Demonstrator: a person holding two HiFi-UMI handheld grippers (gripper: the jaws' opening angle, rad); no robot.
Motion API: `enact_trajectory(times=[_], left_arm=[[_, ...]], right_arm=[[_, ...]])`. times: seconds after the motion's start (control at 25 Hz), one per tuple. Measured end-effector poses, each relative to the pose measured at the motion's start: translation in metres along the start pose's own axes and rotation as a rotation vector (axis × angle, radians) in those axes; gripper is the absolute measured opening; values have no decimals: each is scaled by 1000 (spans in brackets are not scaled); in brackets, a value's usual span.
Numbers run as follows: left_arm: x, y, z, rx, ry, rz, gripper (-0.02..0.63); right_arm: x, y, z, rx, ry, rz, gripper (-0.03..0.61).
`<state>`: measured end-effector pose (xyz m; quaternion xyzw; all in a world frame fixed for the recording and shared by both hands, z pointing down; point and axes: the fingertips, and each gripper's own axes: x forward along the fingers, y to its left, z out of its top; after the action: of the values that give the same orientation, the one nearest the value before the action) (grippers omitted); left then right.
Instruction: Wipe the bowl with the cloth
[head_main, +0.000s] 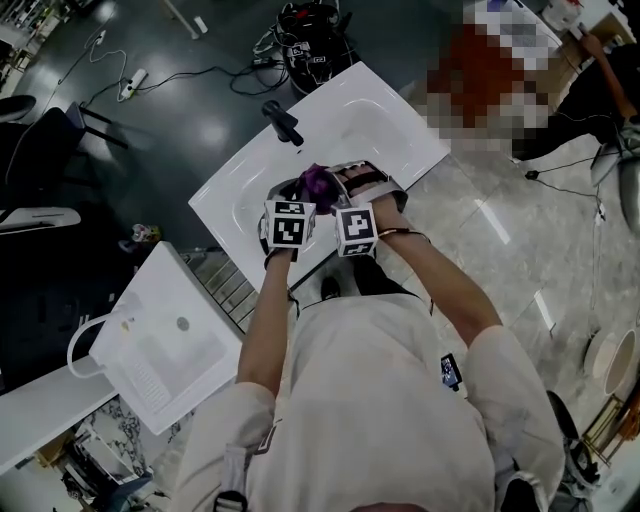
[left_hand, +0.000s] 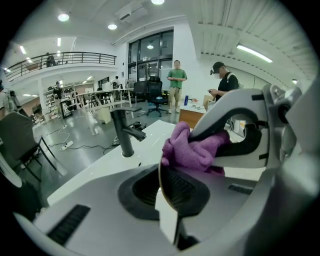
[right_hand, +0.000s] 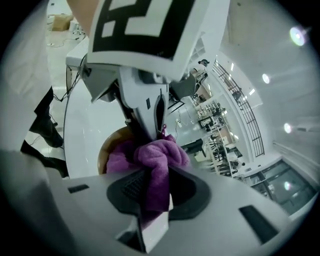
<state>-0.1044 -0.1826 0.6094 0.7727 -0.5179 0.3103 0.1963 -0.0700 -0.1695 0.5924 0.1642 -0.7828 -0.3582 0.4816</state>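
Two hand-held grippers (left_hand: 167, 190) (right_hand: 155, 192), one cloth (right_hand: 156, 152), one bowl (right_hand: 103, 150).

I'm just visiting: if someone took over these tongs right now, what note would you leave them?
Left tongs: shut on the rim of the bowl, holding it over the white sink.
Right tongs: shut on the purple cloth, which is bunched inside the bowl.
Done: both things are gripped and the cloth is in the bowl.
Left: rub the cloth round the inside. How much is already wiped can't be told.
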Motion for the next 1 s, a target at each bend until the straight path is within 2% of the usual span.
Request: enact_trajectory(times=[0.16,0.4,0.6,0.68,0.8,0.92,1.0], left_arm=[[1,12,-14,-15,20,19,12],[-4,26,-25,8,38,49,12],[-9,30,-30,70,31,70,12],[-11,26,-26,126,11,73,12],[-16,18,-14,273,-36,99,12],[-21,9,4,459,-94,141,12],[-23,2,16,594,-123,166,12]], right_arm=[[-6,-11,-7,23,-6,-21,83],[-10,-40,-38,79,46,-75,83],[-13,-67,-63,138,86,-117,83],[-14,-77,-67,162,88,-132,81],[-15,-88,-59,148,62,-145,83],[-13,-84,-35,52,-24,-114,83],[-9,-70,-16,-35,-92,-55,83]])
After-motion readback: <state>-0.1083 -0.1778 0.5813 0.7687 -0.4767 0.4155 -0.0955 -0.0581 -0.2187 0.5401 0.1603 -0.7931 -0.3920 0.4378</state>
